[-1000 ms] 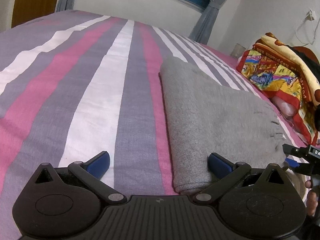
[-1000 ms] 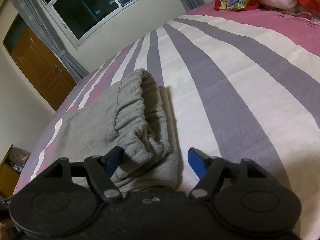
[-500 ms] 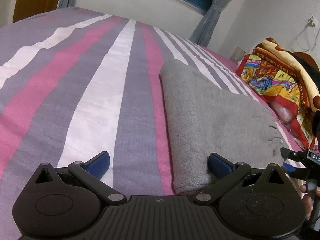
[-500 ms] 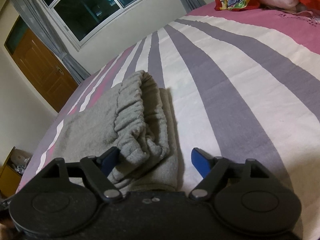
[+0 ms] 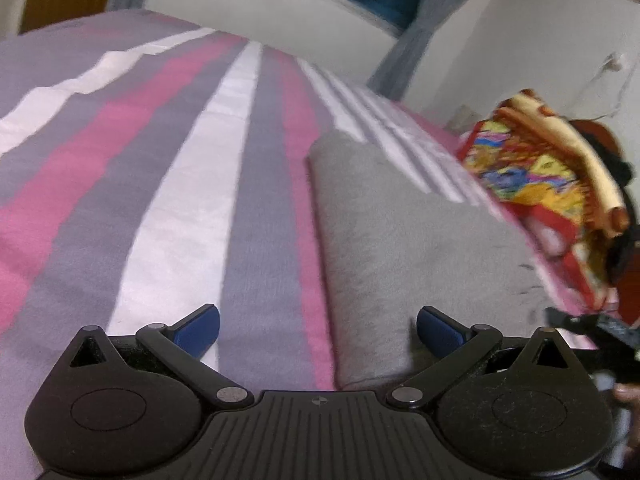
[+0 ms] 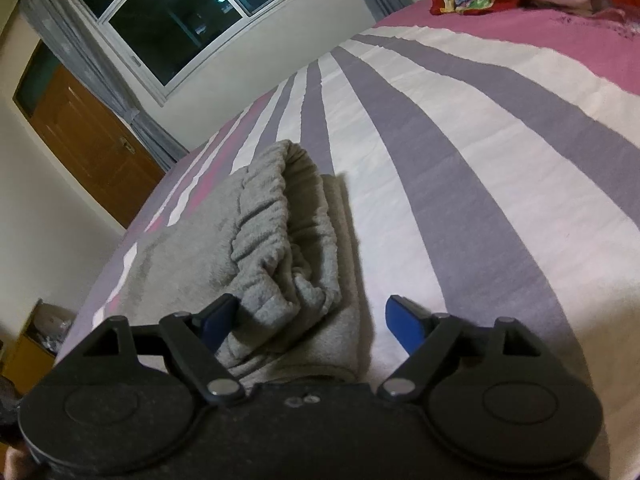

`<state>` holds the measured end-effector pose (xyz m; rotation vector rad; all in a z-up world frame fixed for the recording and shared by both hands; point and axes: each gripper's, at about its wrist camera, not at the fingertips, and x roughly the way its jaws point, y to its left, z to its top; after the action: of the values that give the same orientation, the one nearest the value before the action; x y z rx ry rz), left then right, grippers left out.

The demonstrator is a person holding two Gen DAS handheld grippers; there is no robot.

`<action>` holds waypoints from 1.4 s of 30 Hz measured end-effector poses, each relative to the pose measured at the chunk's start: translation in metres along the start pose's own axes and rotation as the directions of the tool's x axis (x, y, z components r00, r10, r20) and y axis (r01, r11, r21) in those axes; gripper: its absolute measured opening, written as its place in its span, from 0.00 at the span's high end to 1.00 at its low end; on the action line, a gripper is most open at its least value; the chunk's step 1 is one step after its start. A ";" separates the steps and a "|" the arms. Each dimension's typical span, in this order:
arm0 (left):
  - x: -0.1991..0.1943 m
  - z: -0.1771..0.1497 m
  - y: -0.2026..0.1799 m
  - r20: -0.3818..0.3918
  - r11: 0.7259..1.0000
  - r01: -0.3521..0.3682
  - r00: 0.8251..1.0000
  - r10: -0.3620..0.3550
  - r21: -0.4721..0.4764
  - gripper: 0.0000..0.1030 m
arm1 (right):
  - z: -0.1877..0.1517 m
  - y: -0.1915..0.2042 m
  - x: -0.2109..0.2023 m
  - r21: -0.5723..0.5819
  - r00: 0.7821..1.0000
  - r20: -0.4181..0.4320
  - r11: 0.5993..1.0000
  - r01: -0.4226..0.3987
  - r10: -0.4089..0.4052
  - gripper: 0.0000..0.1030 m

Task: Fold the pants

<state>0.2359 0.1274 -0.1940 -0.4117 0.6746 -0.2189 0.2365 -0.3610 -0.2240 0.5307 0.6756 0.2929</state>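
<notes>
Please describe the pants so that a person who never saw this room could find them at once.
Start at the striped bed under the window. The pants lie folded on its near part, by the two open grippers. They are the only plain grey cloth there, with a gathered waistband; the blanket is red and yellow.

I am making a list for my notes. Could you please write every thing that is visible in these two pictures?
pants: one, grey, folded on the bed, elastic waistband end between the right gripper's fingers
bed sheet: one, pink, white and purple stripes
blanket: one, colourful, at the bed's far end
window: one, dark
curtains: grey, beside the window
door: one, brown
left gripper: open
right gripper: jaws opening, pants between, not pinched
</notes>
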 end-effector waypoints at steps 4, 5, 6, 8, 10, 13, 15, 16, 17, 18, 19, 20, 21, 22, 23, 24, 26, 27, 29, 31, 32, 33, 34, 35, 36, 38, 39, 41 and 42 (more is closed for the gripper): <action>0.012 0.017 0.011 -0.031 0.993 0.121 0.992 -0.121 -0.010 0.00 | 0.005 -0.008 0.000 0.062 0.998 -0.029 0.996 -0.062 0.064 0.21; 0.017 0.023 0.014 -0.046 0.988 0.151 0.987 -0.152 -0.016 0.00 | 0.007 -0.009 0.000 0.080 0.996 -0.040 0.993 -0.083 0.086 0.21; 0.024 0.030 0.019 -0.071 0.980 0.197 0.977 -0.199 -0.030 0.00 | 0.009 -0.011 0.002 0.096 0.992 -0.053 0.989 -0.110 0.115 0.24; 0.038 0.040 0.025 -0.122 0.961 0.271 0.953 -0.276 -0.055 0.00 | 0.015 -0.015 0.007 0.118 0.984 -0.088 0.983 -0.143 0.154 0.24; 0.052 0.048 0.030 -0.166 0.942 0.329 0.927 -0.335 -0.066 0.00 | 0.023 -0.021 0.014 0.138 0.973 -0.125 0.975 -0.176 0.194 0.24; 0.071 0.055 0.032 -0.229 0.928 0.370 0.900 -0.370 -0.045 0.00 | 0.035 -0.032 0.022 0.161 0.953 -0.176 0.963 -0.218 0.245 0.32; 0.079 0.057 0.029 -0.253 0.925 0.378 0.893 -0.372 -0.026 0.01 | 0.041 -0.040 0.025 0.178 0.941 -0.196 0.953 -0.244 0.277 0.34; 0.082 0.058 0.028 -0.258 0.922 0.386 0.889 -0.378 -0.021 0.01 | 0.044 -0.041 0.027 0.175 0.934 -0.208 0.950 -0.257 0.291 0.34; 0.086 0.057 0.025 -0.262 0.919 0.395 0.884 -0.386 -0.022 0.02 | 0.046 -0.043 0.029 0.171 0.929 -0.218 0.949 -0.265 0.298 0.34; 0.088 0.056 0.022 -0.269 0.914 0.404 0.879 -0.394 -0.019 0.02 | 0.047 -0.043 0.031 0.174 0.925 -0.225 0.946 -0.272 0.307 0.34; 0.090 0.056 0.021 -0.270 0.911 0.411 0.876 -0.400 -0.016 0.04 | 0.047 -0.045 0.034 0.183 0.920 -0.231 0.942 -0.280 0.318 0.34; 0.092 0.056 0.020 -0.270 0.908 0.418 0.872 -0.407 -0.020 0.07 | 0.047 -0.046 0.036 0.188 0.915 -0.235 0.939 -0.287 0.327 0.33; 0.093 0.056 0.020 -0.269 0.908 0.419 0.872 -0.410 -0.024 0.08 | 0.048 -0.045 0.038 0.193 0.911 -0.237 0.935 -0.297 0.338 0.31; 0.093 0.056 0.021 -0.263 0.908 0.417 0.874 -0.410 -0.029 0.08 | 0.049 -0.044 0.041 0.192 0.910 -0.237 0.934 -0.300 0.341 0.32; 0.093 0.056 0.021 -0.256 0.909 0.415 0.876 -0.409 -0.036 0.08 | 0.050 -0.042 0.042 0.180 0.913 -0.240 0.939 -0.292 0.330 0.32; 0.093 0.056 0.020 -0.256 0.911 0.411 0.878 -0.405 -0.035 0.08 | 0.051 -0.039 0.041 0.167 0.918 -0.238 0.944 -0.283 0.318 0.32; 0.088 0.058 0.020 -0.247 0.921 0.389 0.889 -0.385 -0.031 0.08 | 0.052 -0.031 0.034 0.123 0.938 -0.212 0.960 -0.252 0.273 0.33; 0.087 0.062 0.019 -0.235 0.925 0.380 0.897 -0.375 -0.027 0.08 | 0.054 -0.023 0.029 0.080 0.957 -0.180 0.973 -0.217 0.229 0.33; 0.088 0.072 0.017 -0.184 0.953 0.302 0.937 -0.296 0.004 0.08 | 0.058 -0.003 0.016 -0.038 0.982 -0.108 0.986 -0.159 0.155 0.34; 0.104 0.084 0.018 -0.186 0.978 0.208 0.961 -0.205 -0.004 0.08 | 0.063 0.015 0.019 -0.117 0.989 -0.088 0.985 -0.130 0.120 0.34; 0.113 0.089 0.016 -0.194 0.984 0.176 0.966 -0.171 0.008 0.08 | 0.064 0.022 0.028 -0.153 0.992 -0.107 0.984 -0.089 0.073 0.34; 0.121 0.093 0.011 -0.201 0.988 0.152 0.969 -0.142 0.039 0.08 | 0.065 0.028 0.042 -0.189 0.990 -0.143 0.982 -0.017 -0.010 0.31; 0.128 0.099 0.005 -0.207 0.990 0.129 0.972 -0.113 0.064 0.08 | 0.067 0.028 0.057 -0.195 0.984 -0.166 0.980 0.034 -0.067 0.20; 0.131 0.106 0.001 -0.207 0.990 0.125 0.972 -0.108 0.067 0.08 | 0.072 0.024 0.062 -0.149 0.985 -0.163 0.988 0.033 -0.058 0.21; 0.132 0.114 -0.004 -0.187 0.987 0.150 0.973 -0.137 0.054 0.08 | 0.079 0.021 0.064 -0.101 0.985 -0.165 0.995 0.023 -0.040 0.23; 0.134 0.125 -0.006 -0.146 0.982 0.189 0.972 -0.184 0.021 0.08 | 0.093 0.028 0.056 -0.079 0.994 -0.107 0.997 -0.013 0.005 0.40; 0.141 0.130 -0.006 -0.140 0.987 0.163 0.977 -0.160 0.009 0.08 | 0.098 0.033 0.053 -0.088 0.996 -0.084 0.996 -0.031 0.024 0.39; 0.166 0.133 -0.003 -0.203 0.998 0.066 0.977 -0.063 0.006 0.08 | 0.109 0.038 0.061 -0.081 0.995 -0.084 0.995 -0.062 0.055 0.39; 0.173 0.132 -0.004 -0.217 0.998 0.054 0.975 -0.048 0.021 0.08 | 0.111 0.039 0.072 -0.082 0.993 -0.107 0.995 -0.056 0.047 0.40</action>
<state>0.4532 0.1069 -0.1960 -0.3824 0.8744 -0.3240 0.3604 -0.3394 -0.1664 0.4539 0.7488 0.3981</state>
